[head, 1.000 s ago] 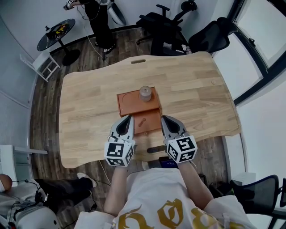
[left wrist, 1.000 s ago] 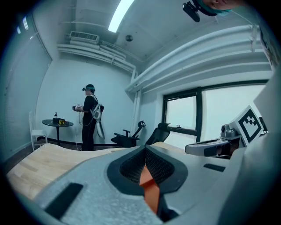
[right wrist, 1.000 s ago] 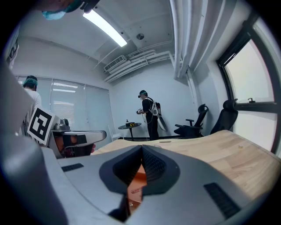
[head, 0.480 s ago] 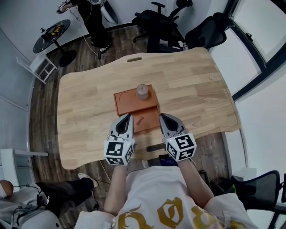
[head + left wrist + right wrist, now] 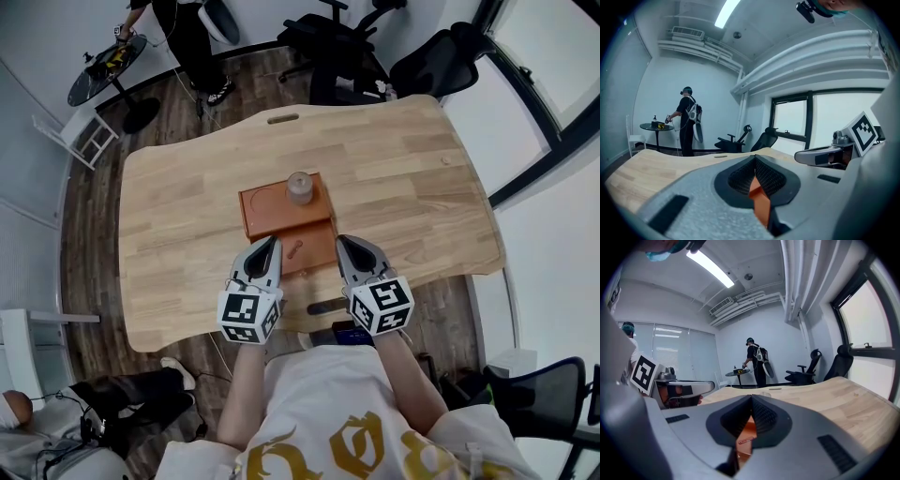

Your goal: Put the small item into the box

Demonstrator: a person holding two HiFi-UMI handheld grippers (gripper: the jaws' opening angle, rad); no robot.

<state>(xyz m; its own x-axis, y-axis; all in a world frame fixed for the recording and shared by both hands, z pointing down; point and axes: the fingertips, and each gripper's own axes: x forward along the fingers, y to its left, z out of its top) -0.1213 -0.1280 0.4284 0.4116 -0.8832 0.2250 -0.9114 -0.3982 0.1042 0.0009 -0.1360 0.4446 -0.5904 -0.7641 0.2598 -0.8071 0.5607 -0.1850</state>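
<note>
Both grey plastic grippers, left gripper and right gripper, have their jaws pressed together and empty. They flank the flat orange-brown box on the pale wooden table. A small round pot stands on the box's far half.

Pale matt wood planks for the table, smooth reddish-brown finish on the box, speckled matt grey plastic on left gripper and right gripper, black mesh-textured pads.

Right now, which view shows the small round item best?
The head view: the small round item sits in plain sight on the far half of the brown box. The right gripper view shows only a pale sliver of it above the right gripper, tongs shut; the left gripper view does not show it.
</note>
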